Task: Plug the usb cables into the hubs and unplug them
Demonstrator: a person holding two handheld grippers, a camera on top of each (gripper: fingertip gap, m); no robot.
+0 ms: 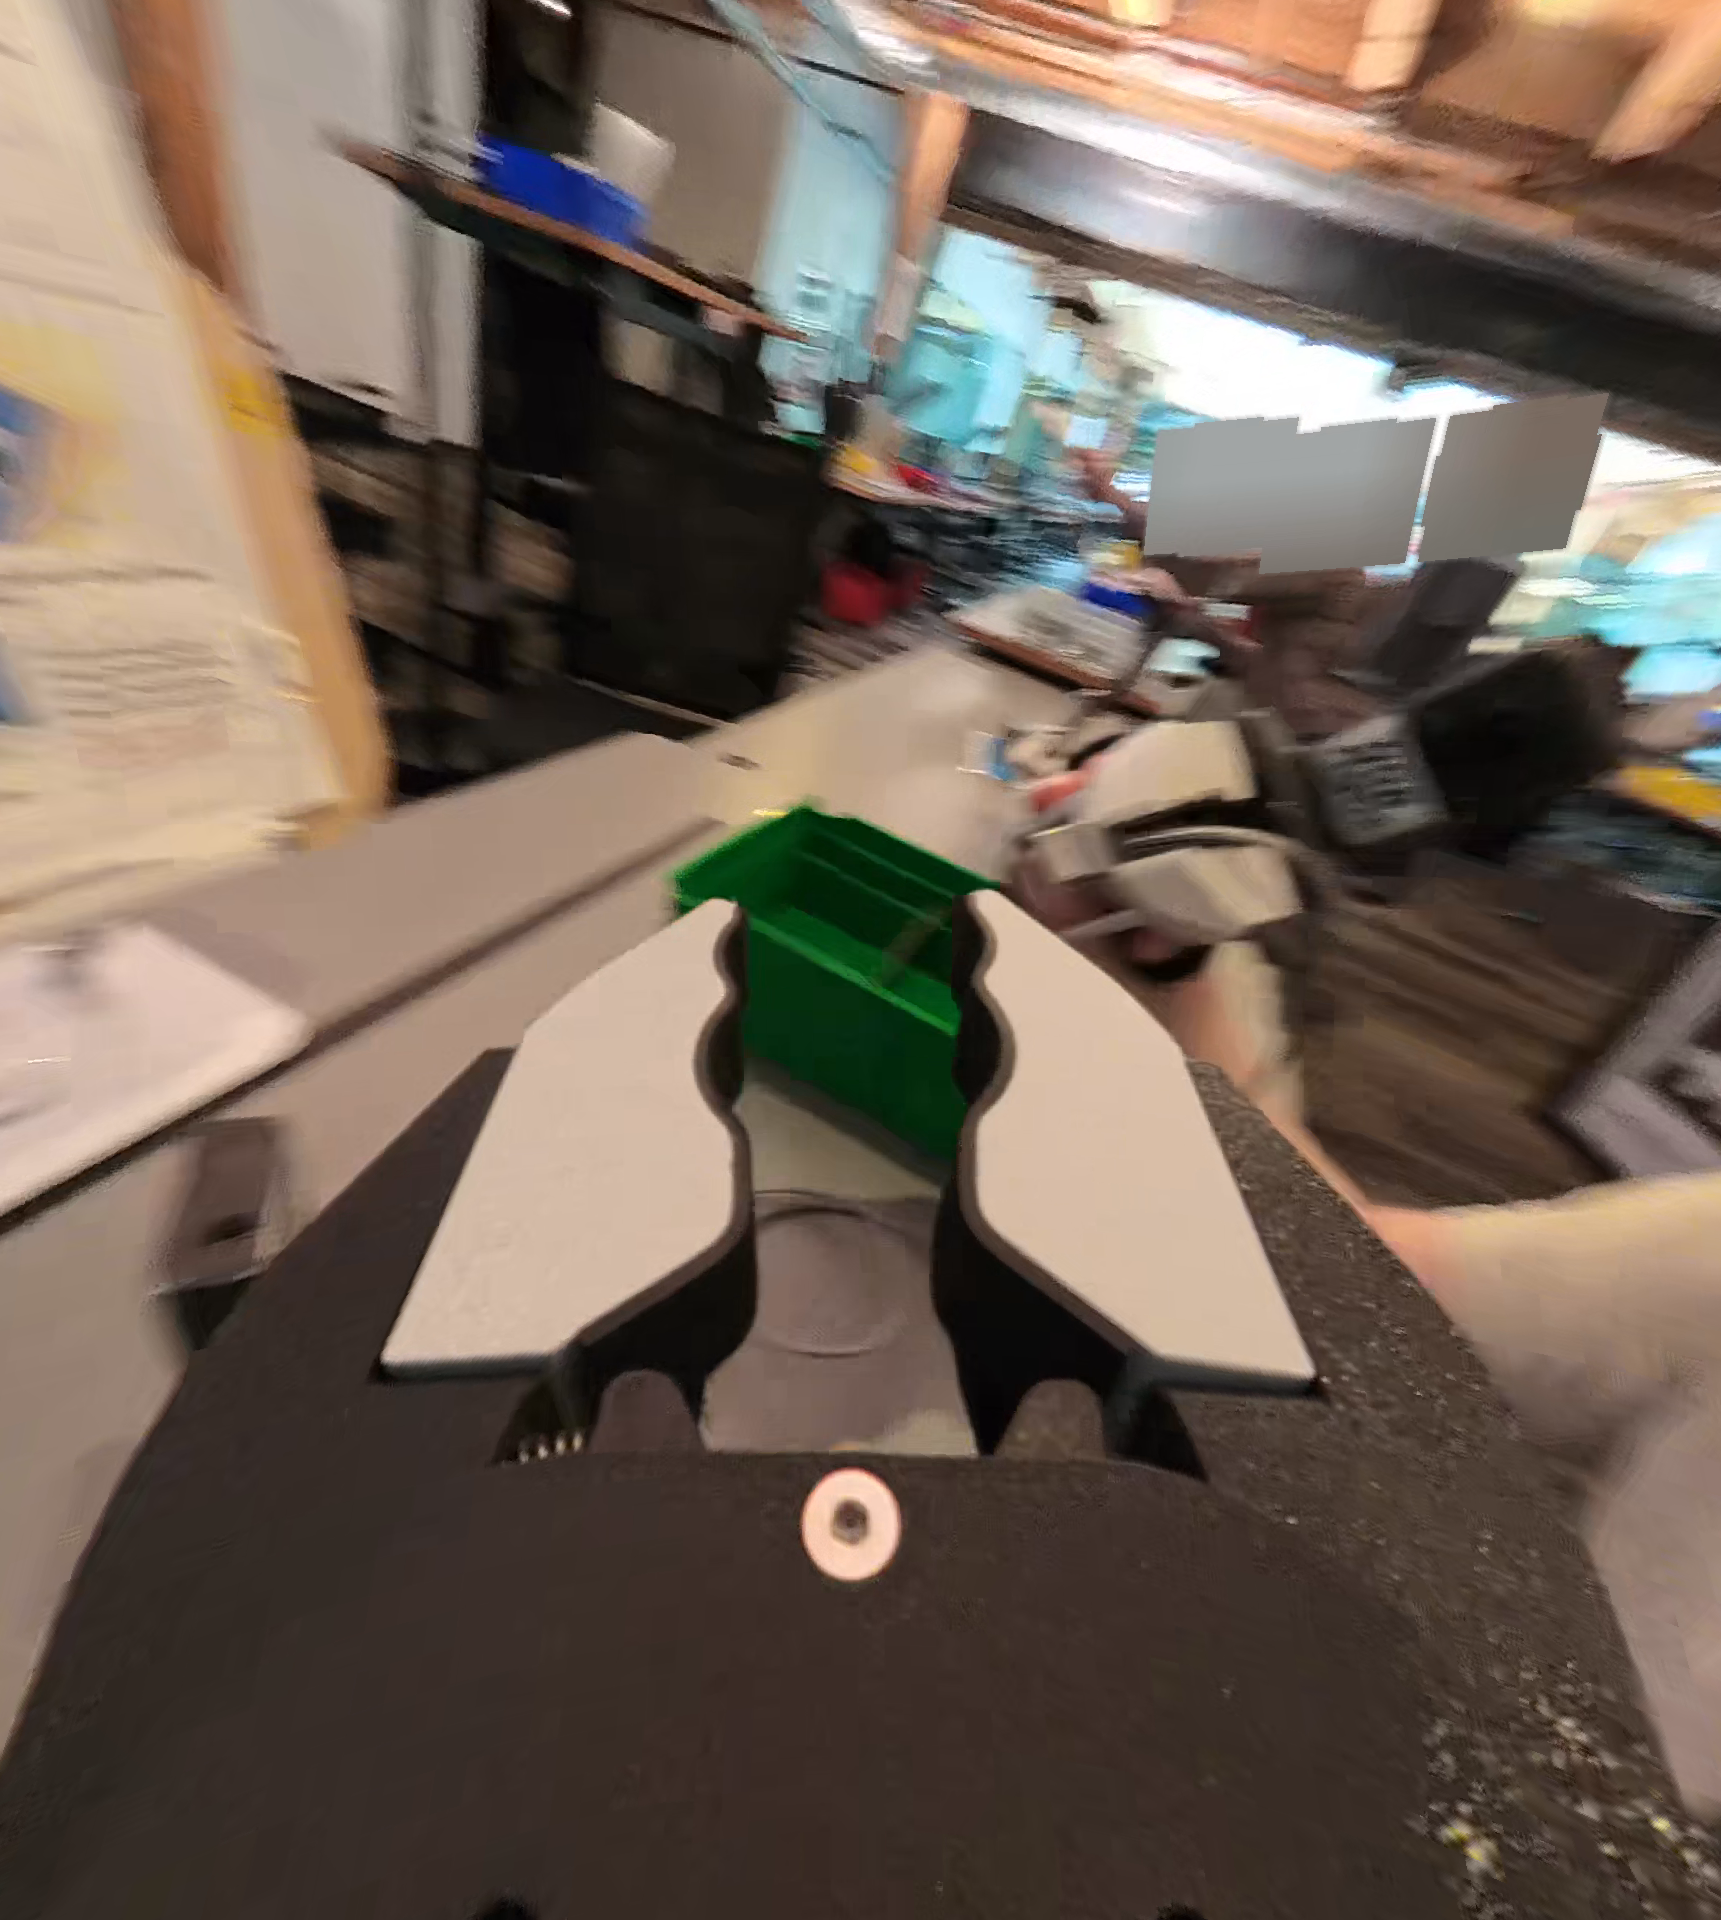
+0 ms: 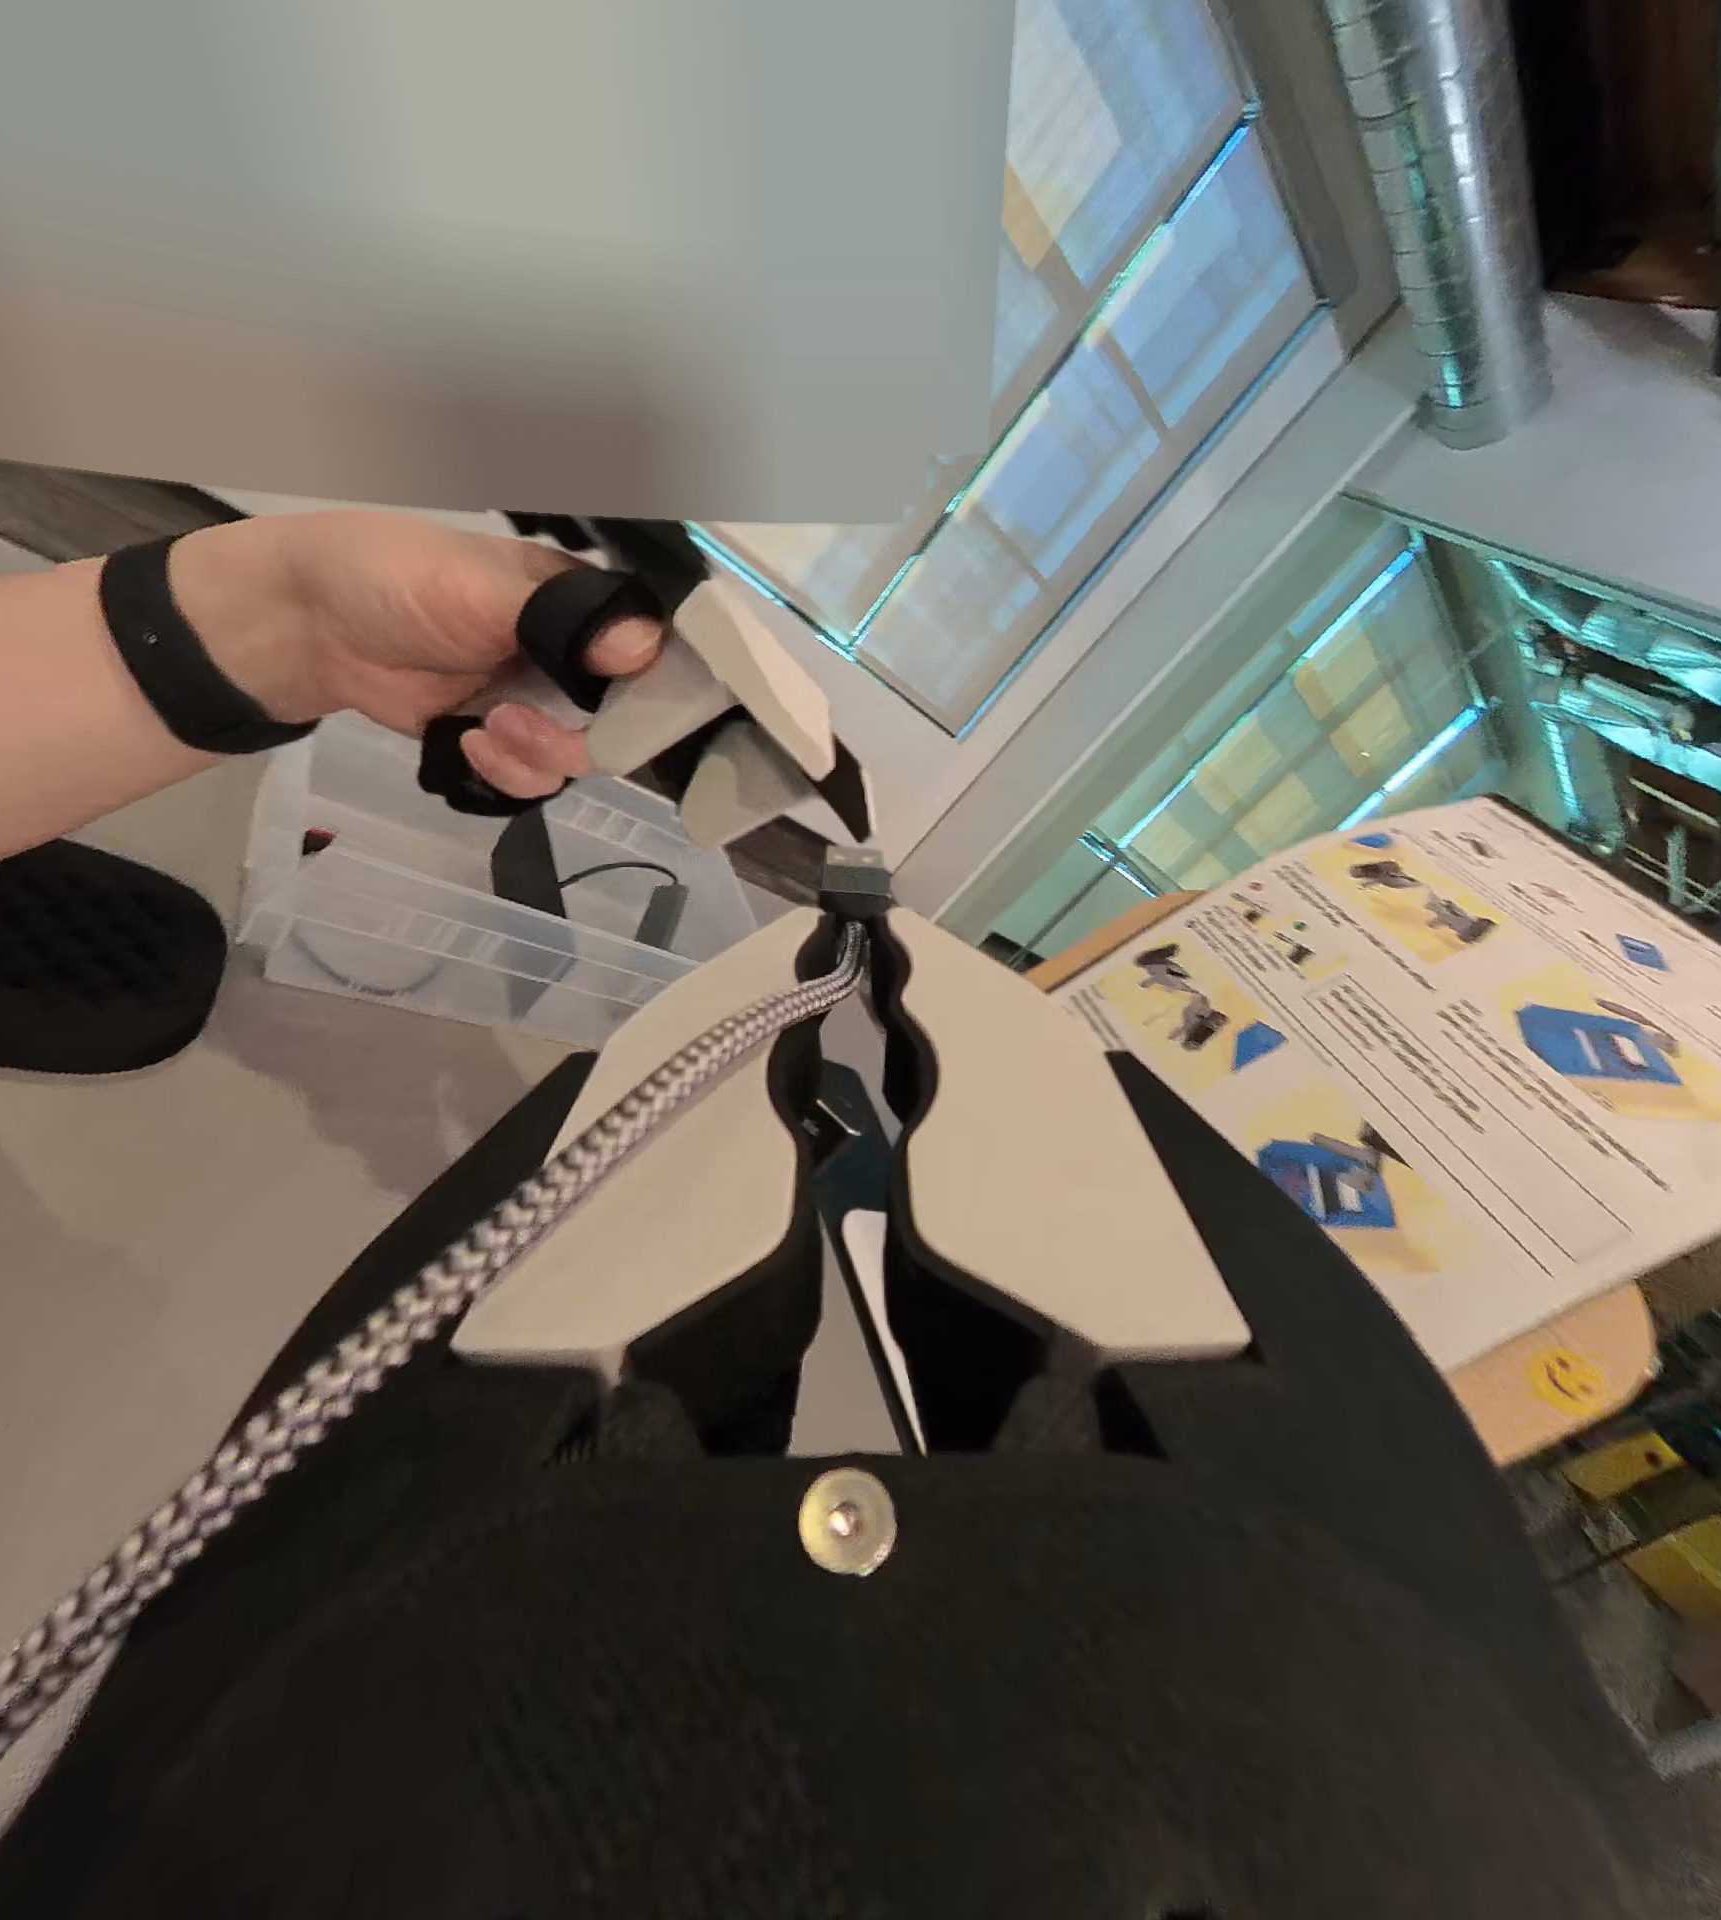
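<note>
Left gripper [image 1: 845, 914], grey fingers parted, frame centre. Green plastic open-topped bin [image 1: 835, 956] between fingertips on grey tabletop [image 1: 523, 862]. Right gripper [image 1: 1147, 862] blurred, centre right. White paper sheet [image 1: 56, 1060] left edge.

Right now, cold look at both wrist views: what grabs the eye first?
In the right wrist view, the right gripper pinches a USB plug at its fingertips, with its braided grey cable trailing back over the left finger. Just beyond it, a hand holds the left gripper close to the plug. In the blurred left wrist view, a bright green bin sits on the grey table between the open fingers.
</note>
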